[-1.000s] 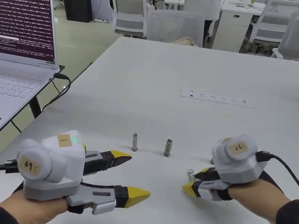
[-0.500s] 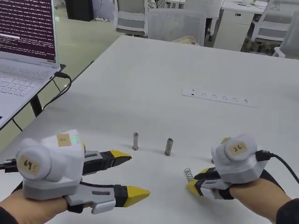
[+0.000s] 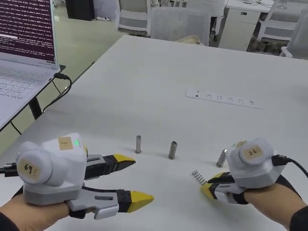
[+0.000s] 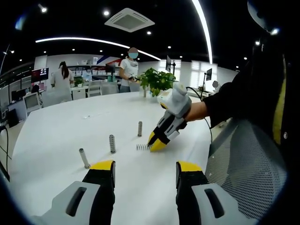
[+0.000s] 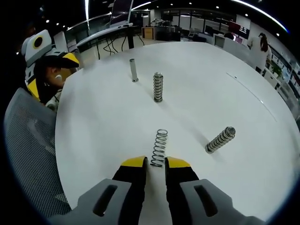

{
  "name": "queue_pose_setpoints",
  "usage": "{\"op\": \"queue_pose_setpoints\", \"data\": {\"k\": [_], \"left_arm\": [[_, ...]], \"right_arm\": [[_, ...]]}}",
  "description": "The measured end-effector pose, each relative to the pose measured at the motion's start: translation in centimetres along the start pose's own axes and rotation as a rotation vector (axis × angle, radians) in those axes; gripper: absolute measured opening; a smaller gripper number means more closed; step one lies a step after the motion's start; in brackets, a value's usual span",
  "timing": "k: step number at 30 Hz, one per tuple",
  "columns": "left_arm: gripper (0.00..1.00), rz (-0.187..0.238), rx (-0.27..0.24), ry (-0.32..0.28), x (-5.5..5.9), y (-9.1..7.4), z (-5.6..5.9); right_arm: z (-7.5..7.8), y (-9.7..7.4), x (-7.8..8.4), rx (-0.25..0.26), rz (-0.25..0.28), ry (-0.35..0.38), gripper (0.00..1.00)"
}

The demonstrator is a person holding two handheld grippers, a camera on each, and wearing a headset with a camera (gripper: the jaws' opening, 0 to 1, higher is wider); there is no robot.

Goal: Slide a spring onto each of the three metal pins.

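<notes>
The middle pin (image 3: 173,150) and the far-right pin (image 3: 222,157) already wore springs, so the loose spring (image 5: 160,147) on the table (image 3: 159,86) was presumably for the bare pin (image 3: 138,144). The right gripper (image 5: 156,161) had its jaws almost closed around that spring's near end, can't tell if actually pinching. The left gripper (image 3: 134,178) sat wide open and empty, probably just keeping clear.

Bare metal on a matt white top

We see a smooth, matt white table (image 3: 159,82); the pin (image 3: 138,144) is plain grey metal with a dull sheen, and the loose spring (image 3: 198,176) is bright coiled wire. The left gripper (image 3: 140,178) and right gripper (image 3: 207,187) have smooth, pale plastic shells with a slight gloss, black jaws tipped in yellow, and paper labels (image 3: 31,169) stuck on.
</notes>
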State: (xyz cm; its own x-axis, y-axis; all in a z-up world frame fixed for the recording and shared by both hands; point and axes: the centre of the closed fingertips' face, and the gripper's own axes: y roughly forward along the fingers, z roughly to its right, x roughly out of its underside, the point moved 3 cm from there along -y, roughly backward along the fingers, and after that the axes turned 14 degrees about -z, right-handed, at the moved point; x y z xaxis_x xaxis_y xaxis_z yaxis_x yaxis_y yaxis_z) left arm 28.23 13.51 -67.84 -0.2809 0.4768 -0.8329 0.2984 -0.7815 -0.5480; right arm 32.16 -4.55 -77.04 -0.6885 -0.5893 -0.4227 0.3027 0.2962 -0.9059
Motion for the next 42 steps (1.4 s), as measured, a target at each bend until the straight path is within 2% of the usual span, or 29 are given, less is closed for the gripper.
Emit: {"op": "queue_pose_setpoints", "data": {"k": [9, 19, 23, 26, 35, 39, 42], "left_arm": [[0.47, 0.001, -0.005, -0.003, 0.1, -0.1, -0.1], [0.47, 0.000, -0.004, 0.001, 0.0, -0.1, -0.1], [0.47, -0.002, -0.002, 0.002, 0.1, 0.0, -0.1], [0.47, -0.002, -0.001, 0.004, 0.1, 0.0, 0.0], [0.46, -0.009, 0.014, 0.021, 0.0, 0.1, 0.4], [0.45, -0.014, 0.026, 0.032, -0.1, 0.2, 0.7], [0.44, -0.017, 0.039, 0.045, -0.2, 0.3, 1.1]], "right_arm": [[0.3, 0.1, -0.2, 0.020, 0.000, -0.022, 0.10], [0.0, -0.3, -0.2, 0.005, 0.013, -0.044, 0.09], [-0.7, -0.6, -0.2, -0.021, 0.011, -0.067, 0.09], [-1.8, -1.1, -0.2, -0.060, 0.016, -0.097, 0.08], [-5.8, -3.4, -1.4, -0.178, 0.043, -0.243, 0.08], [-6.9, -4.6, -2.2, -0.225, 0.066, -0.270, 0.08], [-8.0, -5.5, -2.6, -0.273, 0.069, -0.343, 0.08]]}}
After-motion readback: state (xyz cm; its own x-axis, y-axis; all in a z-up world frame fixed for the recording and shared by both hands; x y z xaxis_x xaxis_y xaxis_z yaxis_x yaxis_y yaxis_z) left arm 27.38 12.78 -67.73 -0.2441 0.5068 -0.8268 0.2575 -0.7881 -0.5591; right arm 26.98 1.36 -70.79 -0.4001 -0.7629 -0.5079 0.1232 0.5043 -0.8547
